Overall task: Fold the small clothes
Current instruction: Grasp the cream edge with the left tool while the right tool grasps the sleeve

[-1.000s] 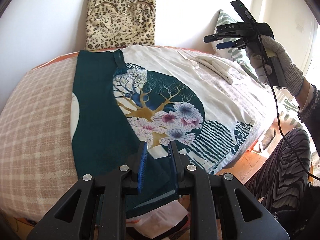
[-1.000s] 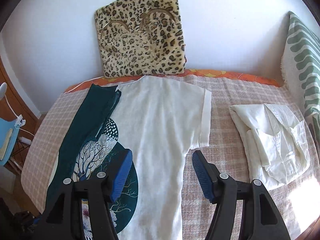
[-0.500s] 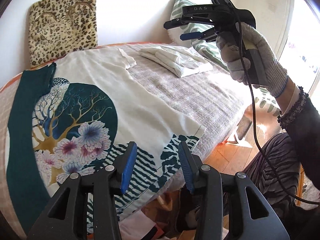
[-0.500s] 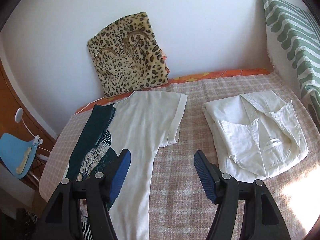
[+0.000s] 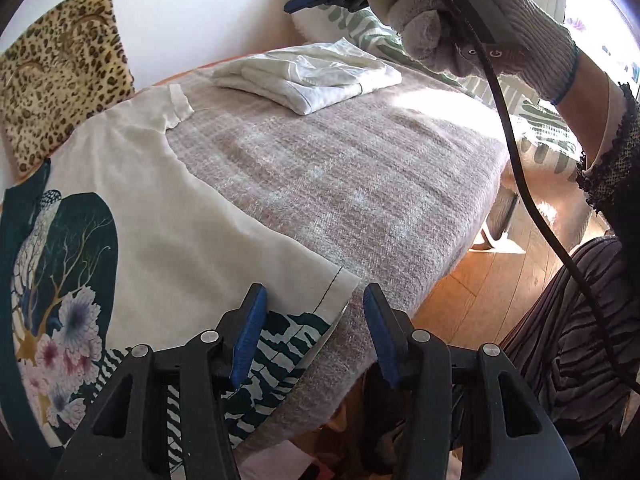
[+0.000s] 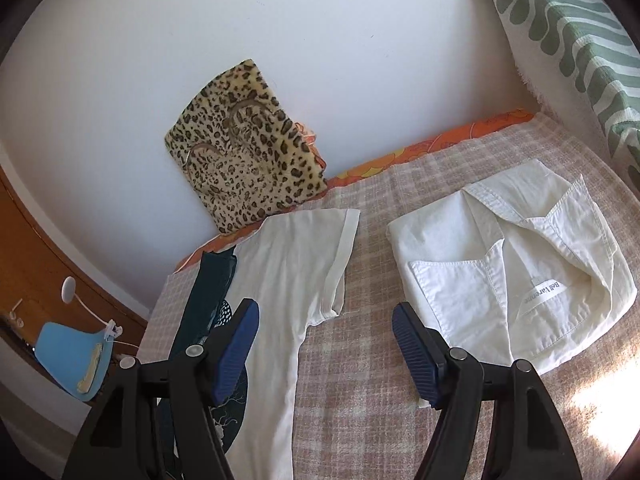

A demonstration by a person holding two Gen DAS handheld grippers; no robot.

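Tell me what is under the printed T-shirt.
The printed T-shirt lies flat on a checked blanket, which shows beside it and runs under it. An orange sheet peeks out at the far edge. Anything else beneath the shirt is covered.

One text is readable: a small white label [image 6: 541, 293] sewn inside the collar of the folded white shirt [image 6: 500, 280], which lies to the right of the leopard-print cushion [image 6: 244, 148], reads "Bell Varenne", though its last letters are faint.

Grey knit glove [image 5: 472, 20], black cable [image 5: 516, 168], seemingly striped trousers [image 5: 576, 344].
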